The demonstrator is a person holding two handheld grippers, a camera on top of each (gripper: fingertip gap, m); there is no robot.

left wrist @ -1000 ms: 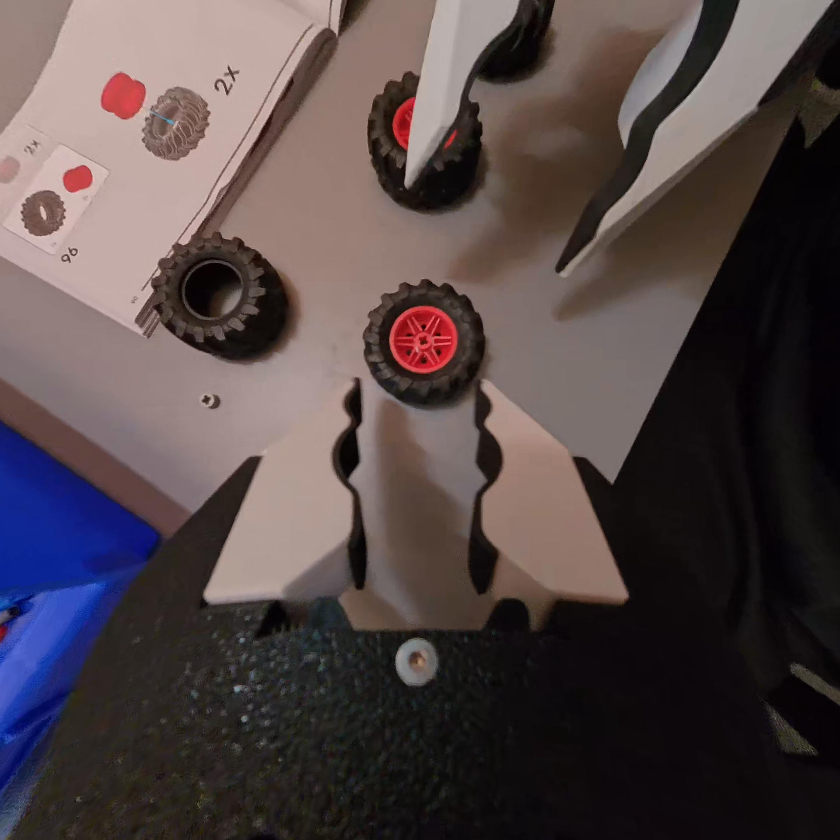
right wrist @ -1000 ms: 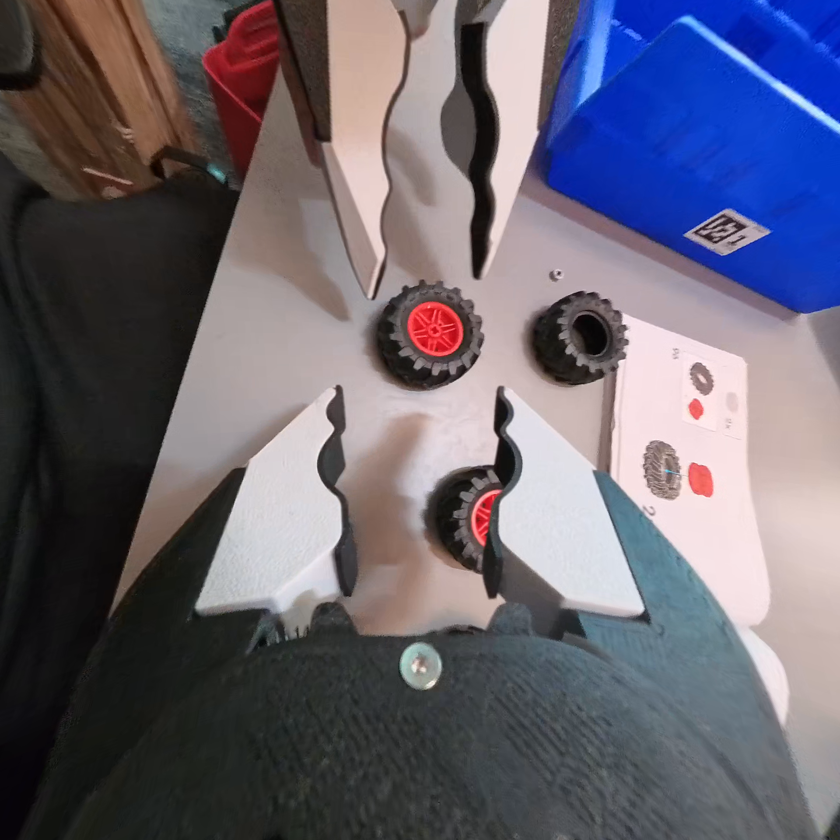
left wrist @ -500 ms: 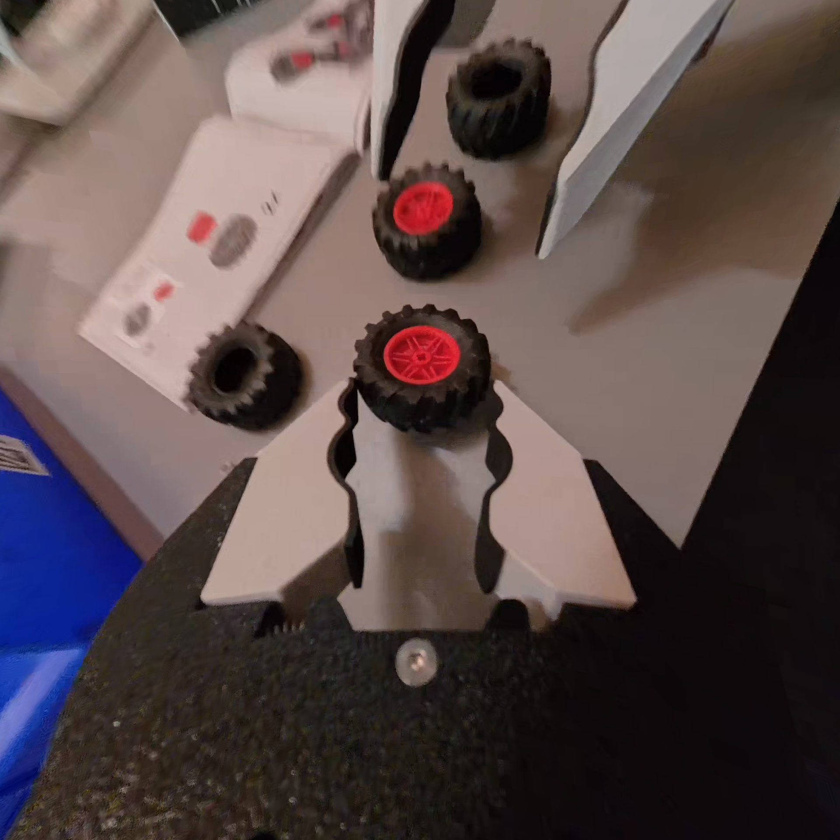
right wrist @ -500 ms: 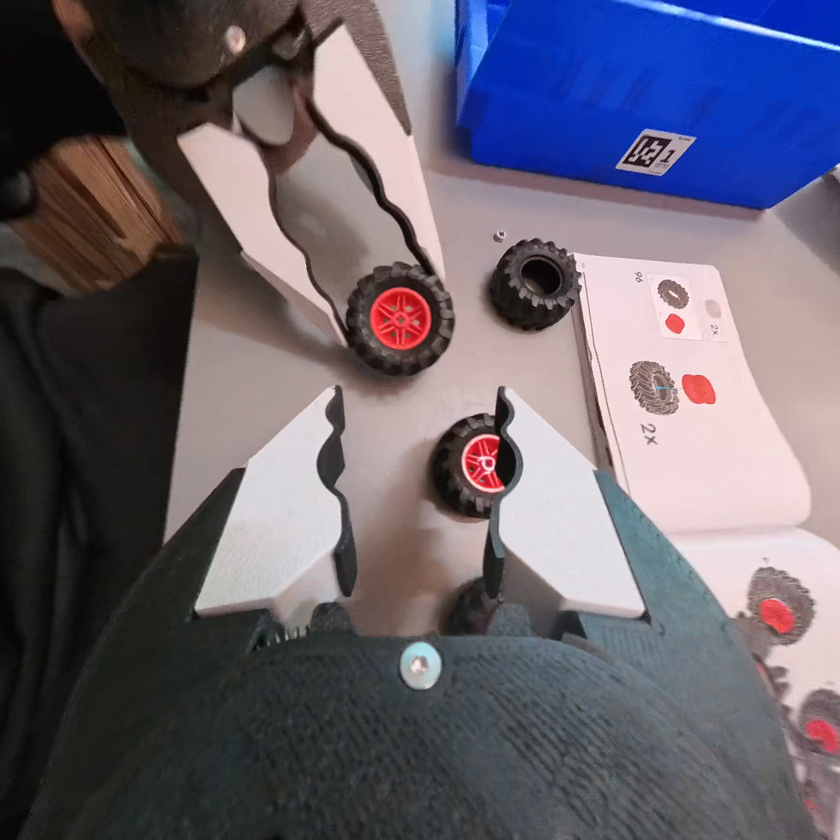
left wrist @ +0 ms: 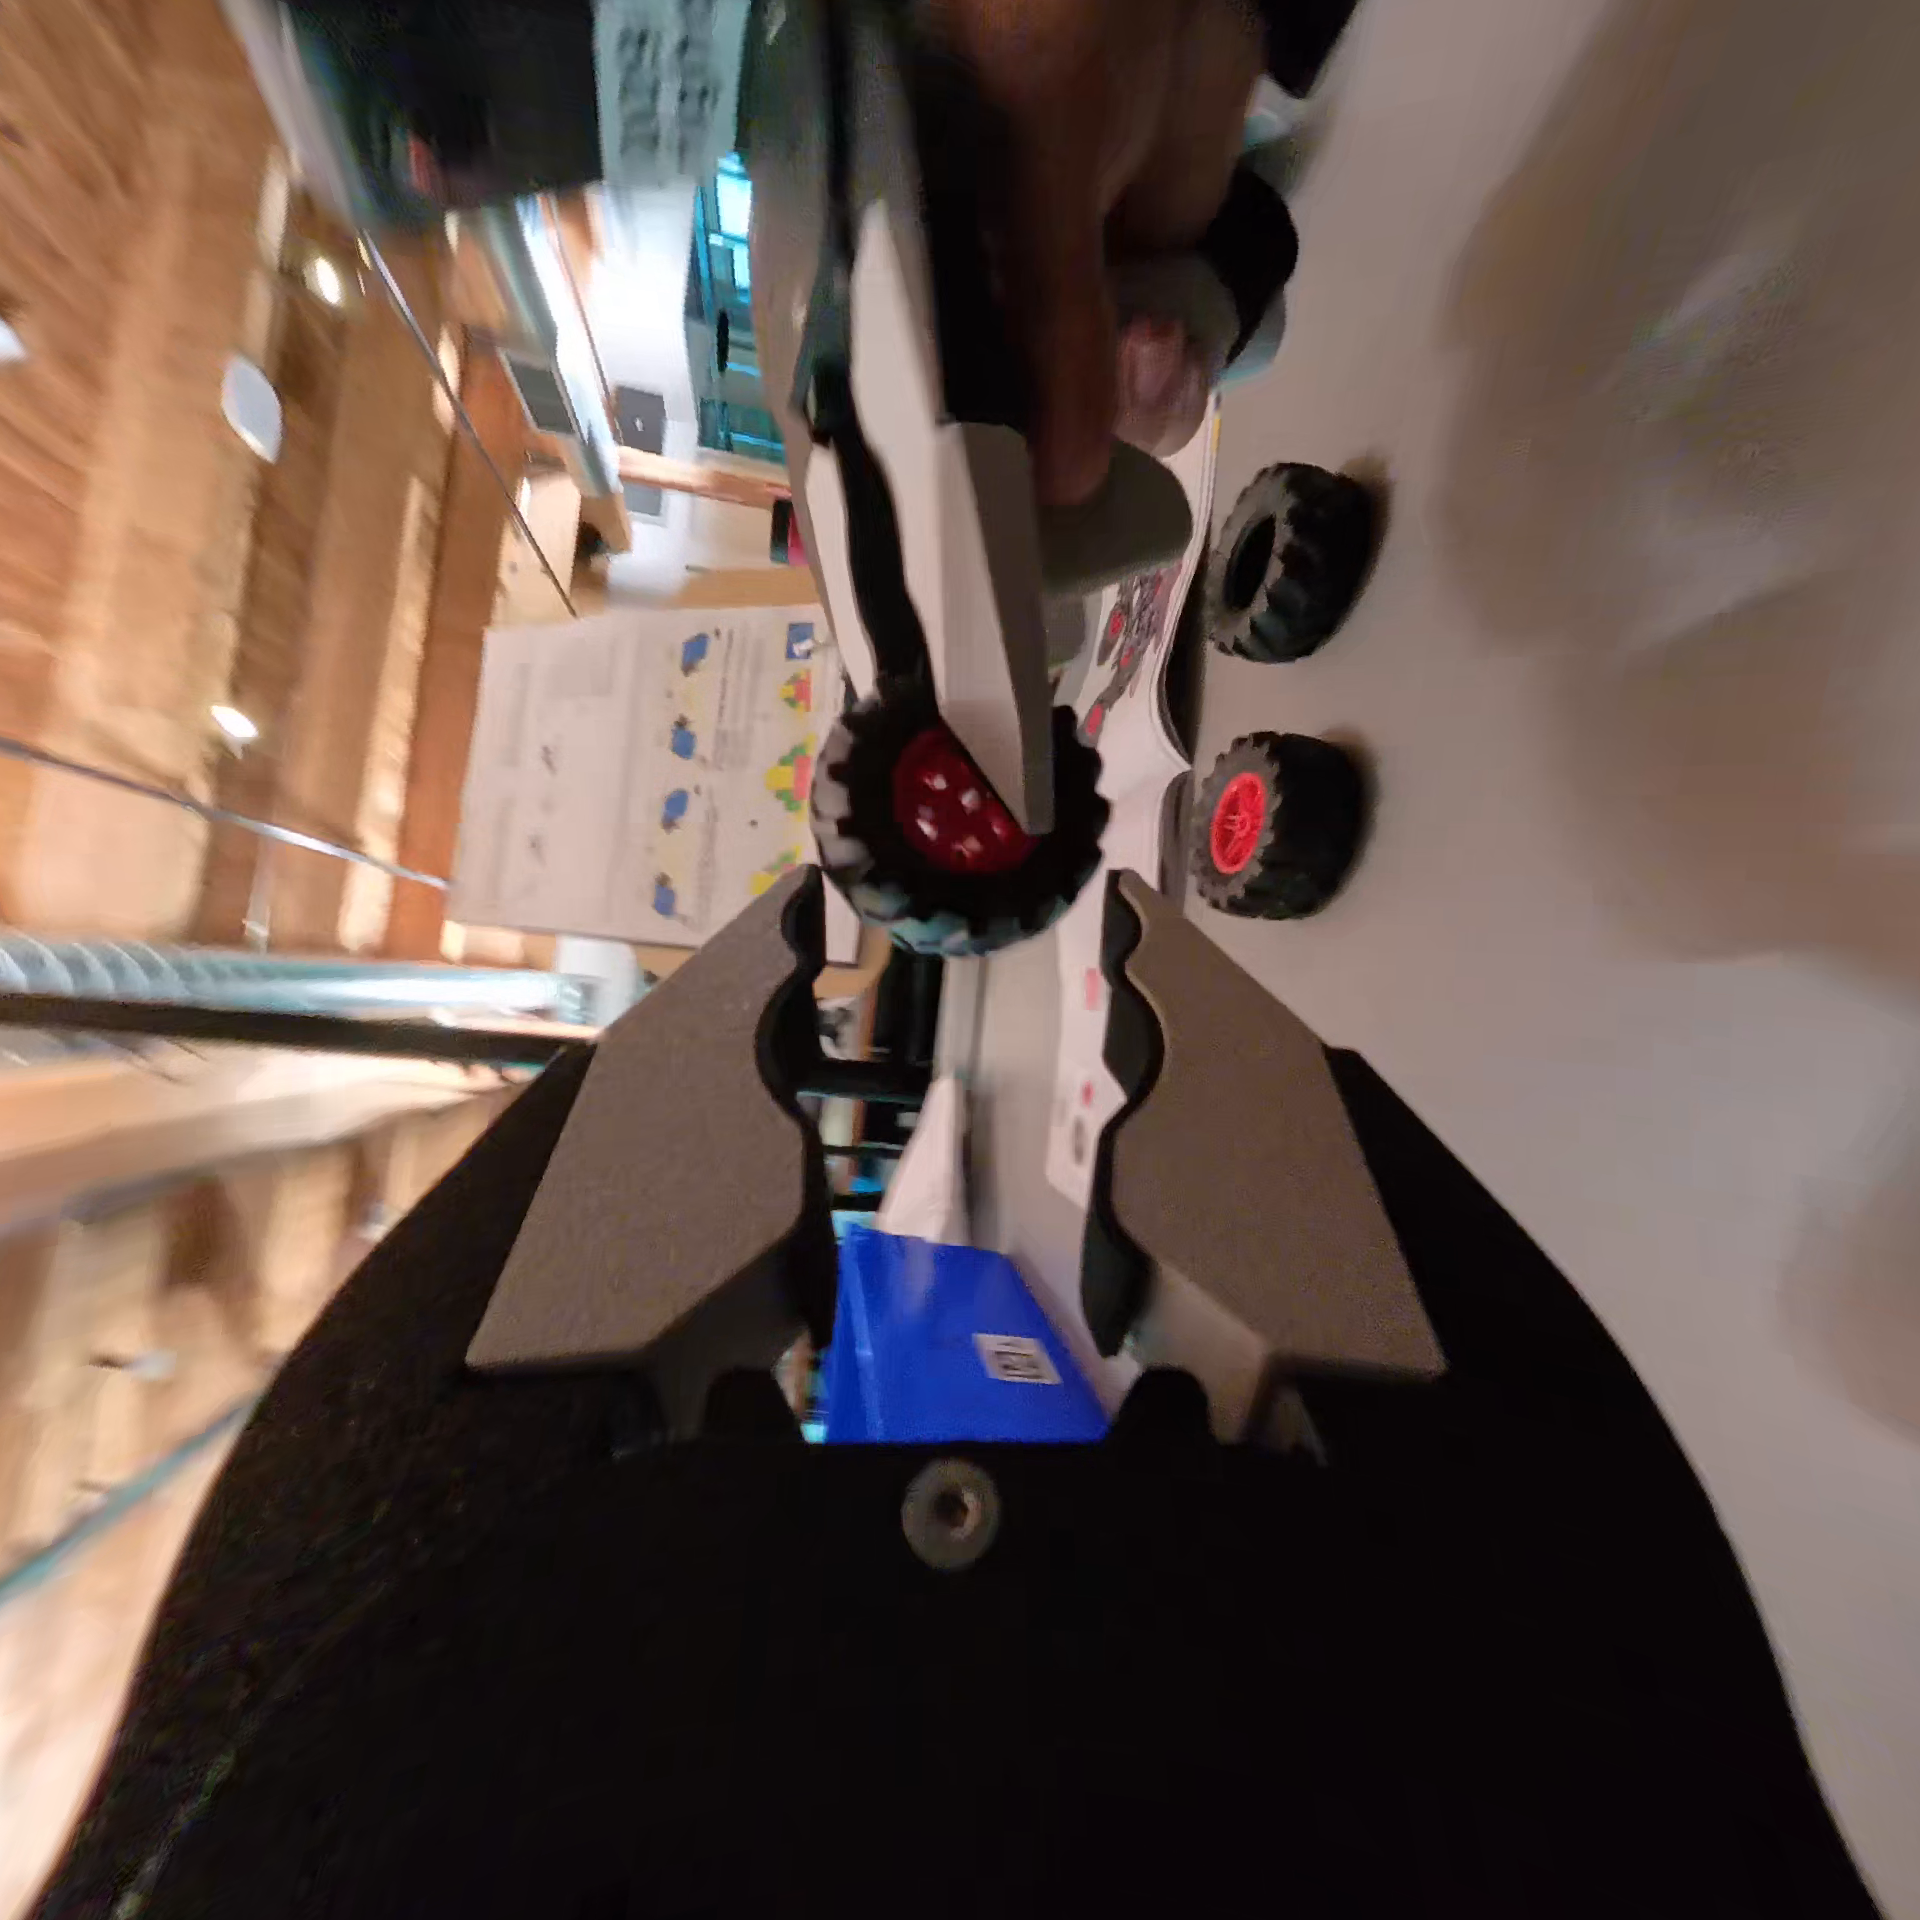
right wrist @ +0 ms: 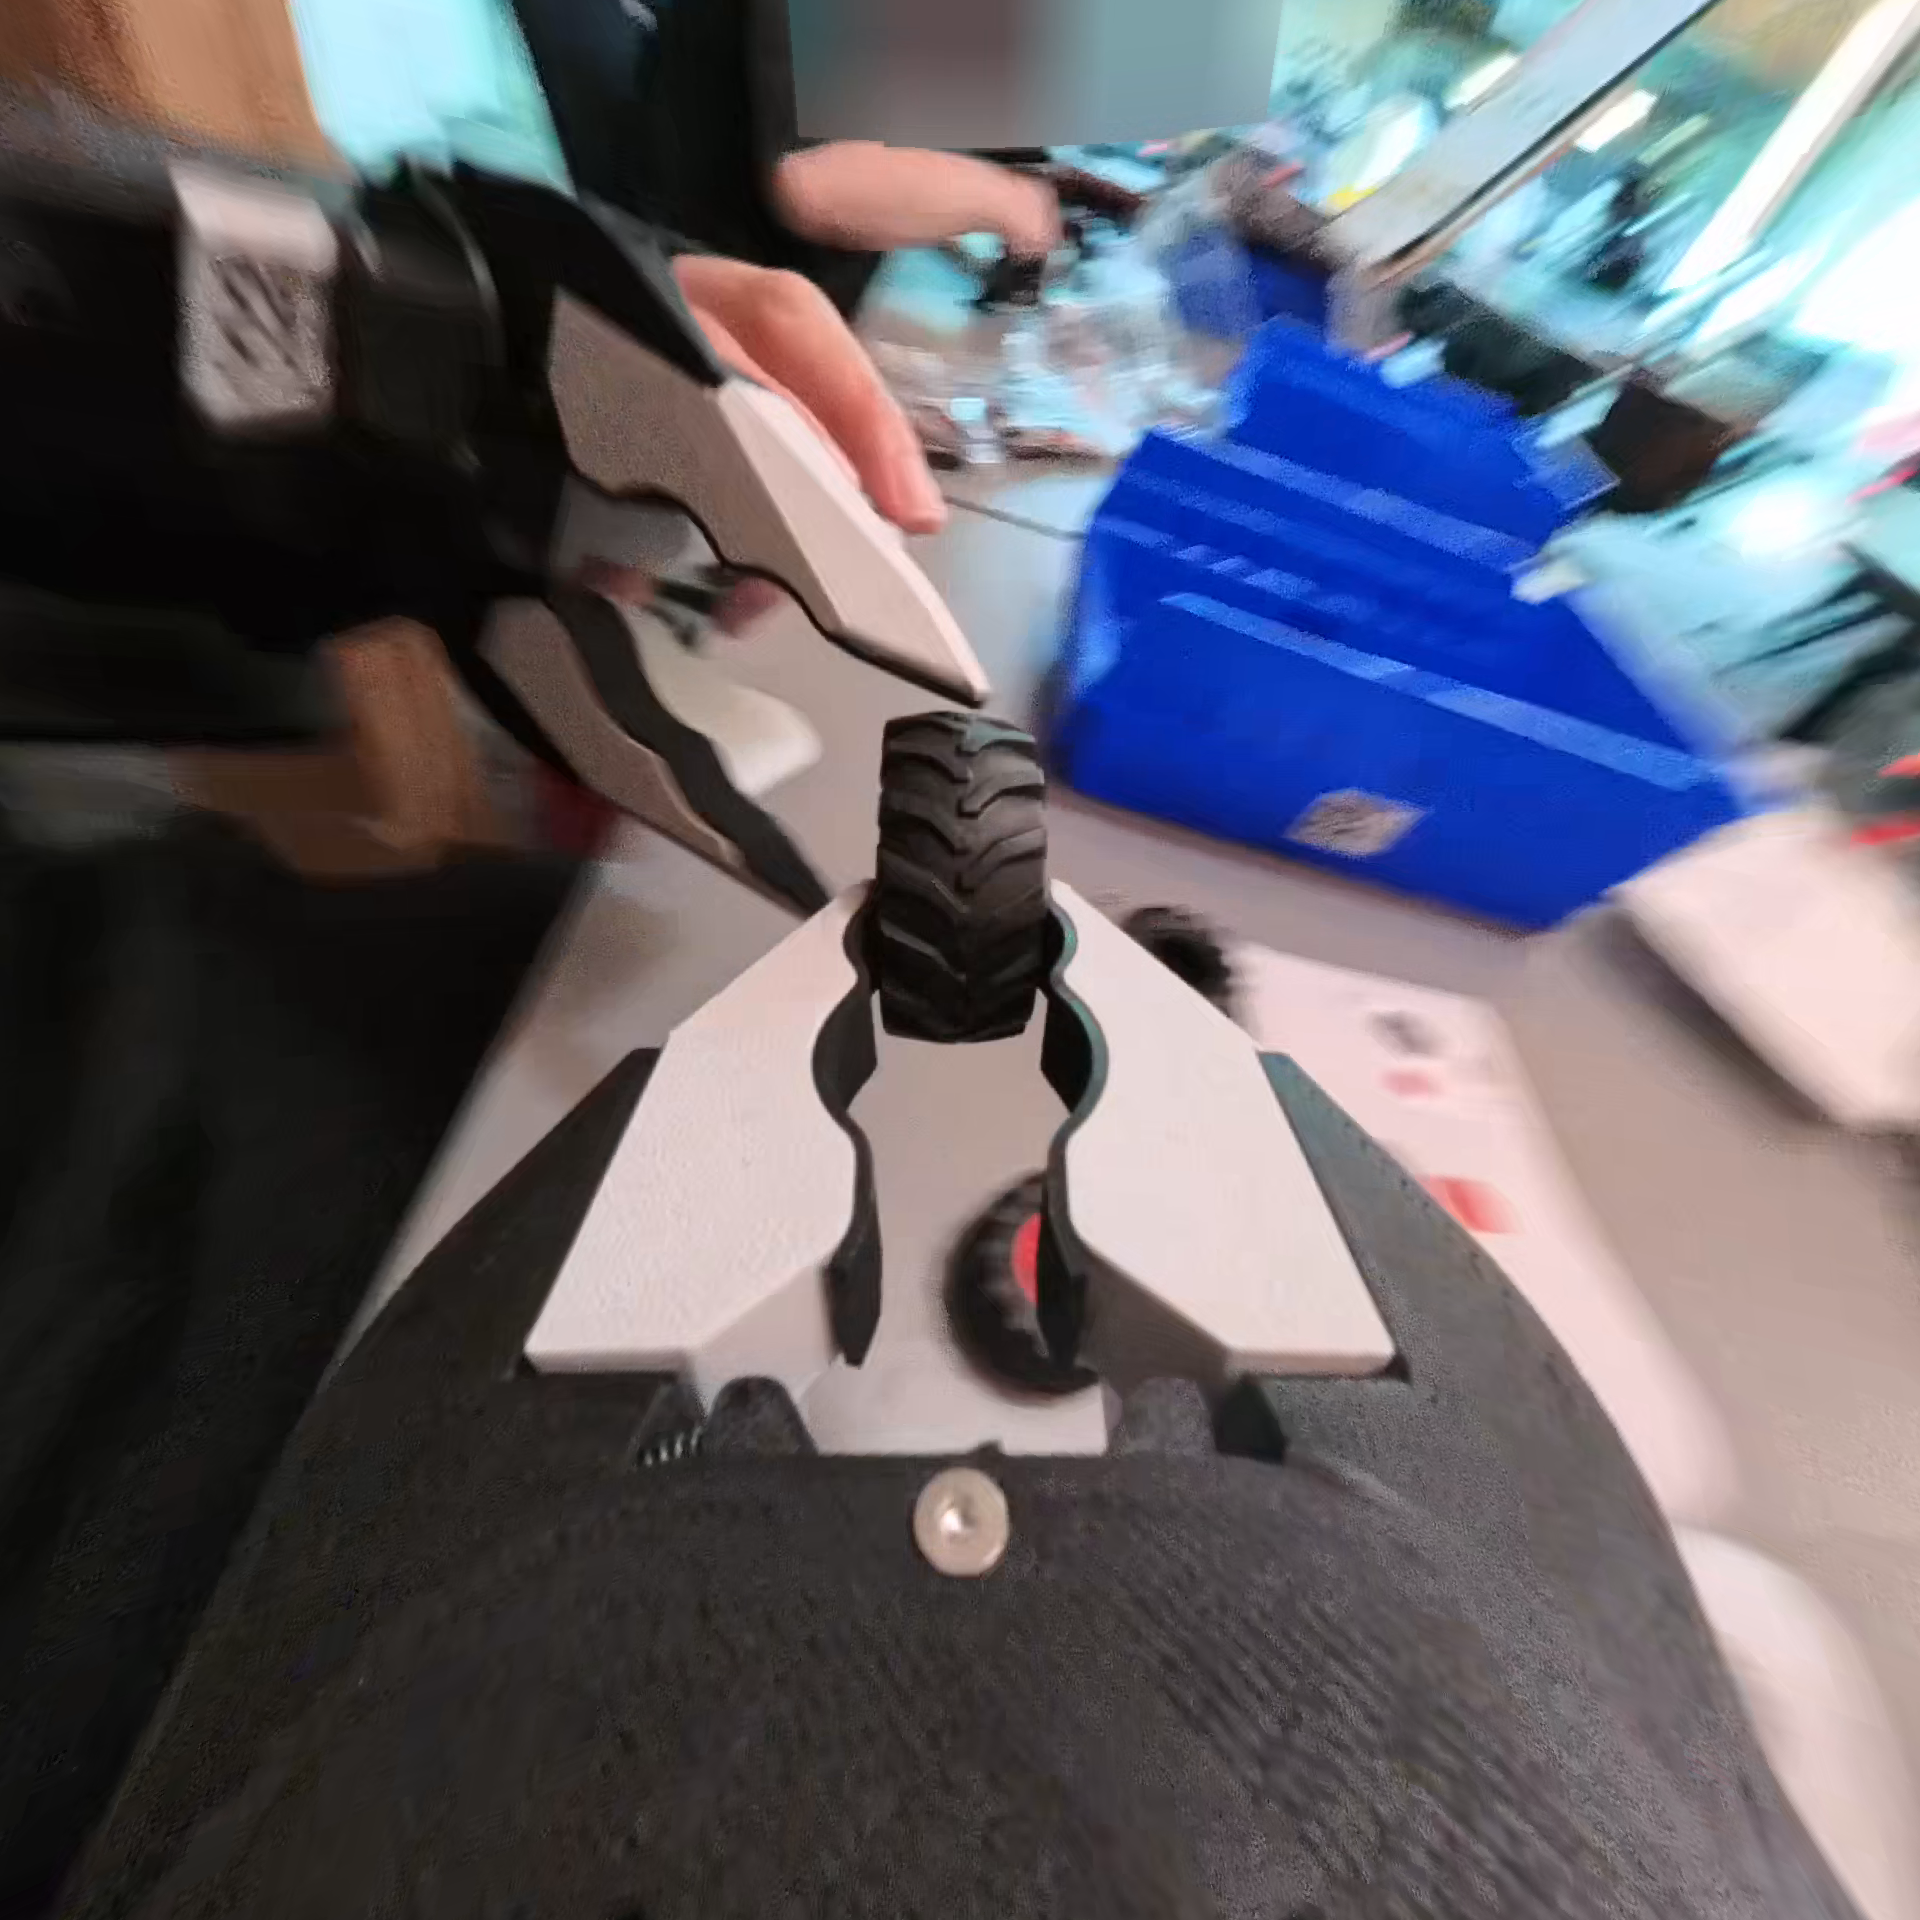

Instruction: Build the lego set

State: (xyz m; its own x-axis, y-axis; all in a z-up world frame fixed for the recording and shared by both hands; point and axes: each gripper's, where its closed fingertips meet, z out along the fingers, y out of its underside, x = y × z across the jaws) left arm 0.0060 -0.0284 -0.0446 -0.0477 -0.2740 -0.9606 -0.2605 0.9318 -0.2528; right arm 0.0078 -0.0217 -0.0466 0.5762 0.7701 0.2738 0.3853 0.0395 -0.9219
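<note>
Table: a pale grey top filled the right side of the left wrist view, which was rolled on its side; in the right wrist view it ran up the middle of the frame.
Blue bin: a large blue box sat at centre right of the right wrist view, blurred, with a small label on its front; in the left wrist view it showed low in the gap between that view's own fingers.
Left gripper: its grey fingers stood spread apart at mid frame with nothing between them; the gripped wheel hung just past their tips, not touching them as far as could be seen.
Right gripper: its white fingers were clenched on a wheel at frame centre; in the left wrist view it reached down from the top, a hand behind it.
Instruction booklet: white printed pages lay on the table at the right of the right wrist view, blurred.
Gripped wheel: a black knobbly tyre with a red hub was held upright off the table, tread facing the right wrist camera.
Second wheel: black tyre with a red hub, lying on the table at centre right of the left wrist view.
Empty tyre: black, no hub, on the table just above the second wheel in frame.
</note>
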